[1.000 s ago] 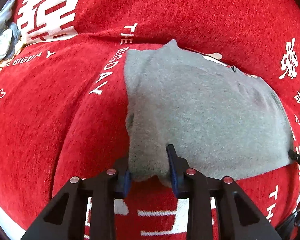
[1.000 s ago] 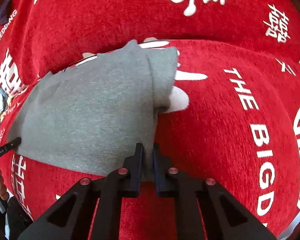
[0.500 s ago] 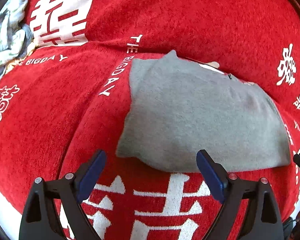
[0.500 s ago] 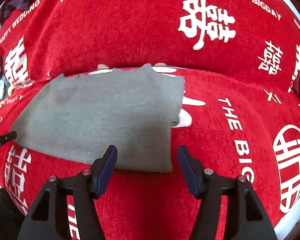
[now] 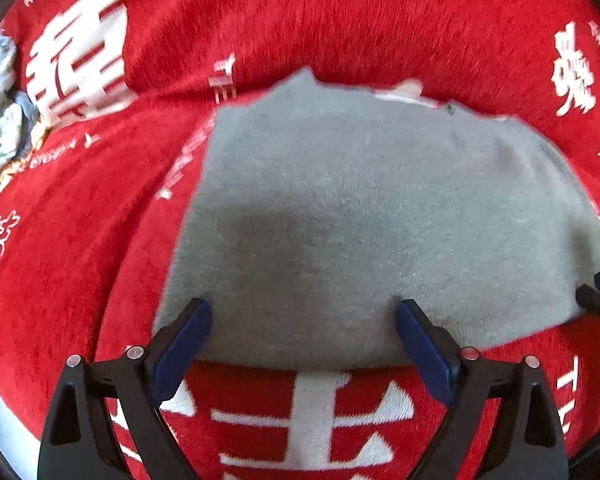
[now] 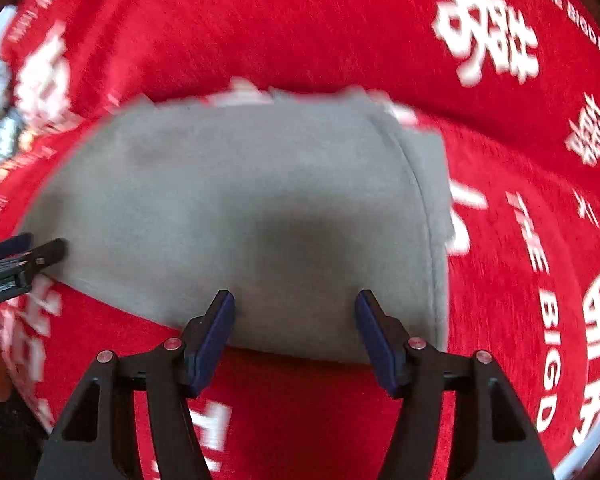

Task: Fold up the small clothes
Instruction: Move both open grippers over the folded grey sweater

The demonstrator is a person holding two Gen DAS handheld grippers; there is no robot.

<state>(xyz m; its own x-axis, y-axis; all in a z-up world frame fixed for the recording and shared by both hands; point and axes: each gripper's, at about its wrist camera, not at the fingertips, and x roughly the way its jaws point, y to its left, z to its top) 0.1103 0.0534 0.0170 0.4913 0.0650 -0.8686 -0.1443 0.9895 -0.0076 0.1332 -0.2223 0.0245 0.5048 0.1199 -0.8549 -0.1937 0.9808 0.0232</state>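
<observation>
The grey garment (image 5: 380, 216) lies flat and folded on the red blanket (image 5: 340, 32) with white characters, near the blanket's front edge and about in its middle. The left gripper (image 5: 302, 328) hangs over the front-left part of the cloth with its jaws wide apart, gripping nothing. The right gripper (image 6: 294, 320) hangs over the front-right part, jaws also apart and empty; the stitched hem runs just to its right.

I judge that one fold is finished and the next one must be started. To do it well, each gripper should take the front edge near its own corner, catching all layers together, then both should carry the edge evenly toward the back of the blanket, so the fold line stays straight and the hem does not slip out.

One second ago both grippers were pinching the front edge of the cloth, the right one fully closed. Both jaws have just been opening, the cloth now lies free under them, and the edge has settled flat.

At the far left edge of the blanket, a pale crumpled cloth (image 5: 0, 120) waits.
</observation>
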